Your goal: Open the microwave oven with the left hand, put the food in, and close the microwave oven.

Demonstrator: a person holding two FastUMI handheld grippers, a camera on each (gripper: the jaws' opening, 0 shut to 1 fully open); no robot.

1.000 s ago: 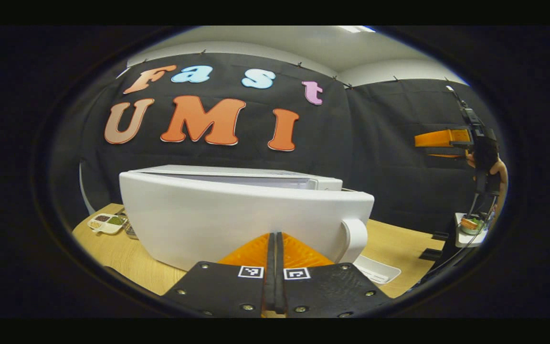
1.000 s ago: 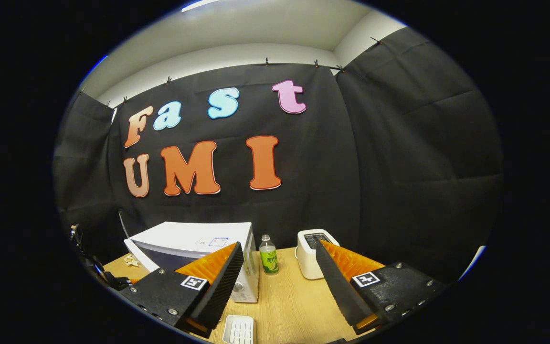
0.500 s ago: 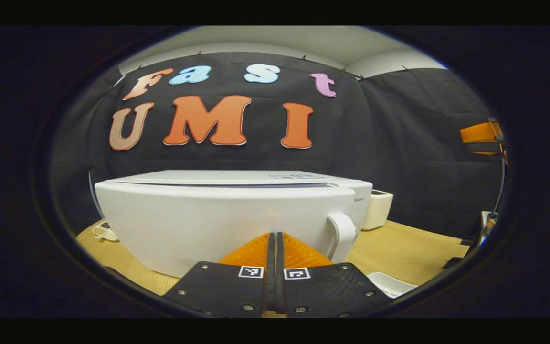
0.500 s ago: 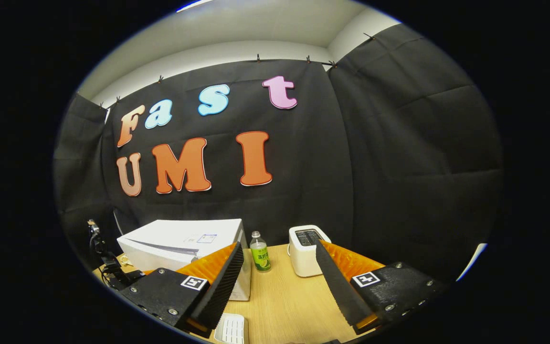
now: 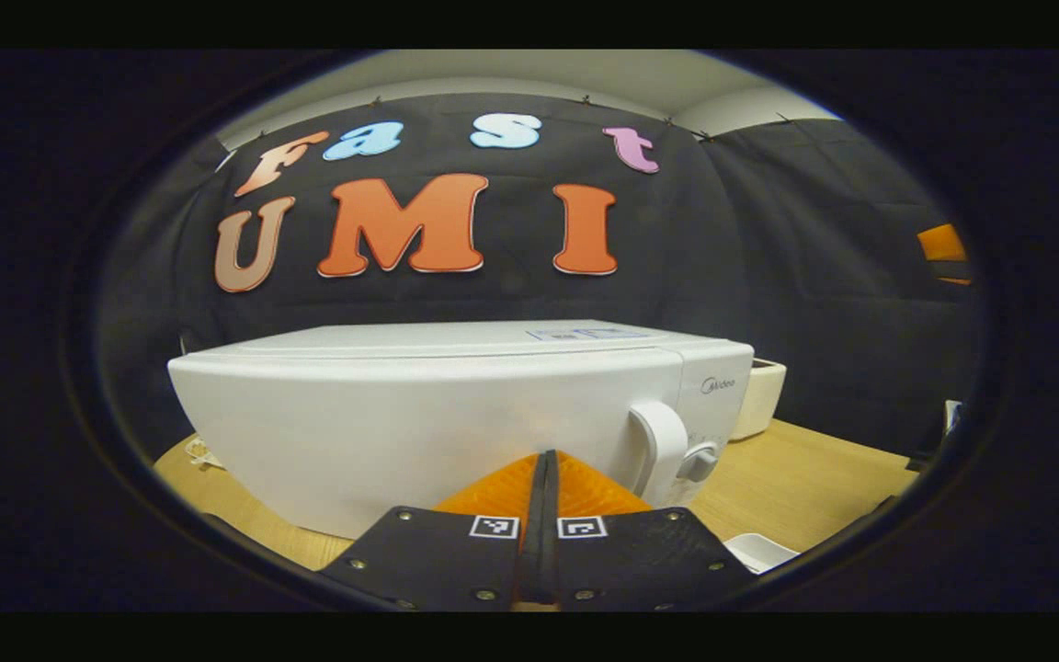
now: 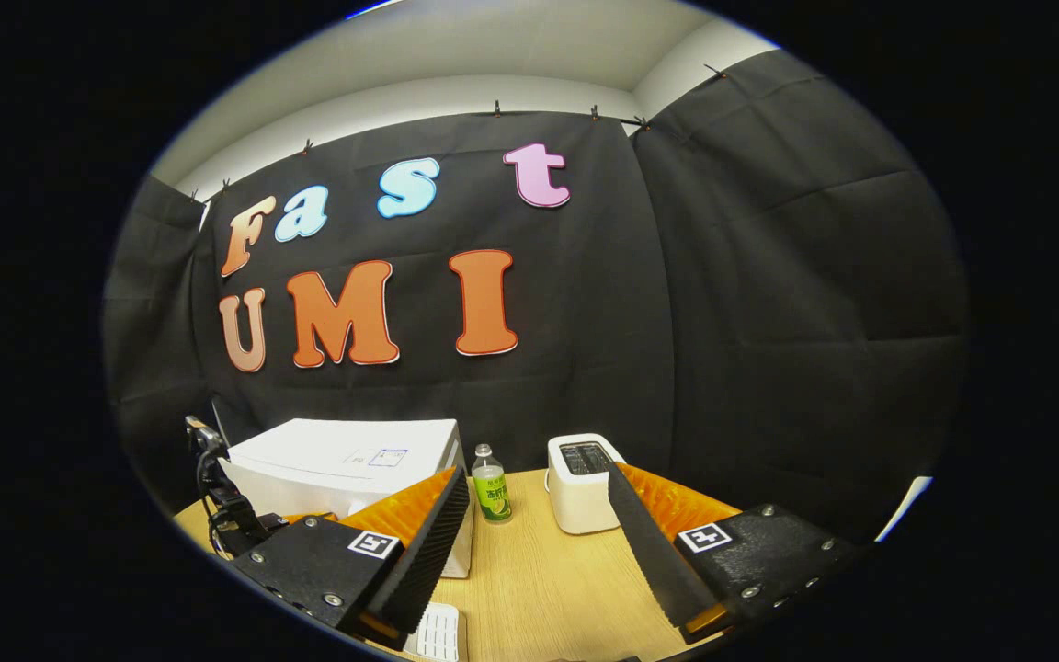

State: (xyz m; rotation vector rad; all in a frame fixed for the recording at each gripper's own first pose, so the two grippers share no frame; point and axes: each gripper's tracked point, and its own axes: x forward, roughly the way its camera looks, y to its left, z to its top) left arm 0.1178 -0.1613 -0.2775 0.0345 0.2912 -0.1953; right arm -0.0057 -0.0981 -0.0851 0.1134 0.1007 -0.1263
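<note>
One microwave (image 5: 456, 414), door shut, fills the left gripper (image 5: 545, 460) view's centre, that gripper's fingers pressed together at 6 o'clock; right gripper (image 6: 537, 515) spread above one bottle (image 6: 492, 496), one toaster (image 6: 580, 483).

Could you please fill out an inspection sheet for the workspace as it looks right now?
Surface: wooden table, bare in front of the right gripper.
Job's things: white microwave oven with its door shut flush; door handle and a knob at its right end. Food: nothing seen.
Clutter: green-labelled bottle beside the microwave oven, white toaster to the bottle's right, small white slotted tray at the near edge.
Grippers: left gripper shut and empty, close to the door front; right gripper open and empty above the table.
Cables: dark cable at the microwave oven's left side.
Surroundings: black cloth wall, pale ceiling above.
</note>
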